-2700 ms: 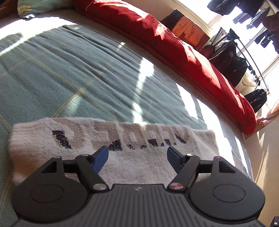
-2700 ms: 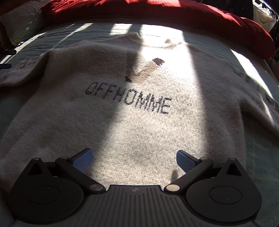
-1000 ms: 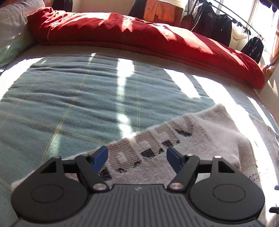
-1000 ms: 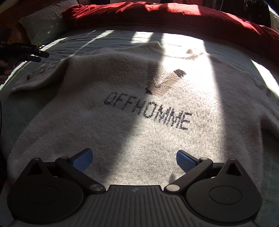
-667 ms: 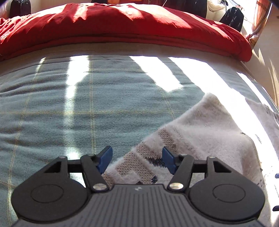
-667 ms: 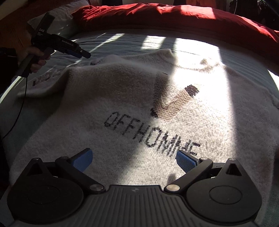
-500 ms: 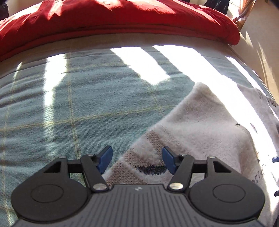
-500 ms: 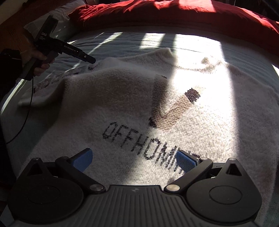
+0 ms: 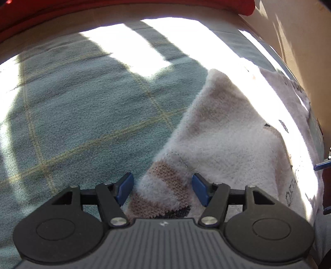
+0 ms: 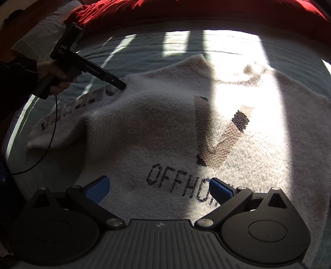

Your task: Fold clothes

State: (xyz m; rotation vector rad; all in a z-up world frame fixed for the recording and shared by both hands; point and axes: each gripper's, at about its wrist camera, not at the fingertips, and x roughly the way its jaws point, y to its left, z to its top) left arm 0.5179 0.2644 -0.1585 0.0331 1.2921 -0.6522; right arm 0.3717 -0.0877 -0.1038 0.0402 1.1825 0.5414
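Observation:
A fluffy cream sweater (image 10: 165,124) with dark "OFFHOMME" lettering lies face up on the bed. Its left sleeve (image 10: 68,111) carries tan and black letters. My left gripper (image 9: 162,189) is shut on that sleeve (image 9: 217,134) near the shoulder, and thick fabric fills the gap between the blue pads. From the right wrist view, a hand (image 10: 55,76) holds the left gripper (image 10: 121,84), whose tip is at the raised shoulder fold. Low over the sweater's chest, my right gripper (image 10: 159,191) stands open with only the flat knit beneath it.
The sweater rests on a grey-green checked bed cover (image 9: 82,113). A red duvet (image 10: 186,12) lies along the far side and a pillow (image 10: 39,37) at the far left. A black cable (image 10: 49,149) hangs from the left gripper. The bed's edge runs at the right (image 9: 275,53).
The left gripper swung along the sleeve toward the shoulder, its jaws narrowed onto the fabric, and the shoulder rose into a fold. The right gripper moved forward over the chest lettering.

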